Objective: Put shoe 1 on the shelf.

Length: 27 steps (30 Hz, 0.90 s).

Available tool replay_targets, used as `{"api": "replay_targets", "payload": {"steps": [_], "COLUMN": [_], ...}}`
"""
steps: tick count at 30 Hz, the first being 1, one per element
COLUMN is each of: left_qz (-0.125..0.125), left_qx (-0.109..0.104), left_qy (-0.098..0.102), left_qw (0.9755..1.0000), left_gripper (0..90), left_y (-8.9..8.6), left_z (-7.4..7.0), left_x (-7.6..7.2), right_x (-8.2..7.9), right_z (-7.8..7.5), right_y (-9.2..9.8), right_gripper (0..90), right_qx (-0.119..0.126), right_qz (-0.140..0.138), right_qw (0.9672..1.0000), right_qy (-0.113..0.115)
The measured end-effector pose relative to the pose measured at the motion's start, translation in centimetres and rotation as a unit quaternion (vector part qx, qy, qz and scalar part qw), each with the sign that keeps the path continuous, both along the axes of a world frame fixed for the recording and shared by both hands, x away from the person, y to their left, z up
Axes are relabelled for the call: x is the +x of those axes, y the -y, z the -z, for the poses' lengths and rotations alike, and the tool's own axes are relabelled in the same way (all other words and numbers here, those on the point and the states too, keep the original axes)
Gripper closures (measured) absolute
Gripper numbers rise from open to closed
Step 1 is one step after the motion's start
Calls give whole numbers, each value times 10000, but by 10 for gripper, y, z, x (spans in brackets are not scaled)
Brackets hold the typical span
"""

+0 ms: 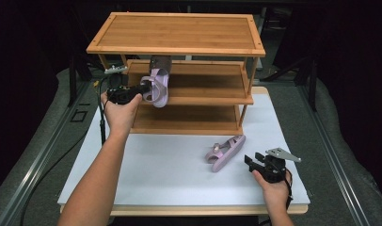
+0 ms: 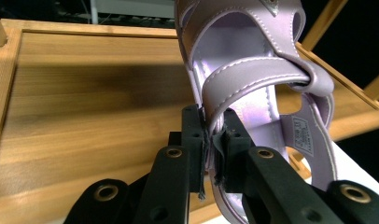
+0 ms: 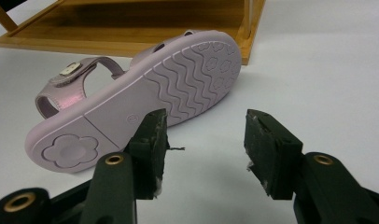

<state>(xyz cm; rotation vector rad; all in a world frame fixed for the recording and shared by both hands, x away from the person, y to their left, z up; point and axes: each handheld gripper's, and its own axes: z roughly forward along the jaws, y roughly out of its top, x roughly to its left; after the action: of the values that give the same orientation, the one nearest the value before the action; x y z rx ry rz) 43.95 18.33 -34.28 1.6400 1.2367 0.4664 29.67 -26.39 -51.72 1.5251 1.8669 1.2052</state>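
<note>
- The person's left forearm is reaching up from the near left edge toward the wooden shelf rack (image 1: 179,47), the hand wrapping around the body of the left claw (image 1: 143,89) and pointing it to the right, roughly level.
- The left claw is clamping a strap of the held sandal (image 1: 157,84); in the left gripper view its two black pads (image 2: 193,140) are pinching the lilac strap of that sandal (image 2: 253,70) from both sides.
- The held sandal is hanging off the worktop, in front of the left part of the rack's middle shelf (image 1: 212,82), with its long axis running near to far and tilting steeply, one end rising toward the top shelf.
- The second sandal (image 1: 225,151) is lying on its side on the white worktop (image 1: 170,169), just near the rack's right front leg, its long axis running from near left to far right.
- In the right gripper view this sandal (image 3: 145,93) is turning its wavy sole toward the camera.
- The right hand is resting at the near right of the worktop, pointing the right claw (image 1: 251,161) left toward the lying sandal; the jaws are standing apart with nothing between them.
</note>
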Motion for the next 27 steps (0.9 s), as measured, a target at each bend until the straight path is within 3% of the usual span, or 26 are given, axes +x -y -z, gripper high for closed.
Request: {"api": "replay_targets", "payload": {"steps": [17, 27], "left_qz": [-254, -331], "left_qx": [12, -216], "left_qy": [60, 124], "left_qw": [9997, 9991], "left_gripper": [826, 800], "left_y": [15, 21], "left_z": [7, 16], "left_x": [27, 41], "right_x": [0, 1], "right_z": [0, 1], "right_y": [1, 1], "right_gripper": [490, 490], "right_qx": [59, 45], "right_qz": [-43, -65], "right_qw": [10000, 10000], "right_qy": [-10, -9]}}
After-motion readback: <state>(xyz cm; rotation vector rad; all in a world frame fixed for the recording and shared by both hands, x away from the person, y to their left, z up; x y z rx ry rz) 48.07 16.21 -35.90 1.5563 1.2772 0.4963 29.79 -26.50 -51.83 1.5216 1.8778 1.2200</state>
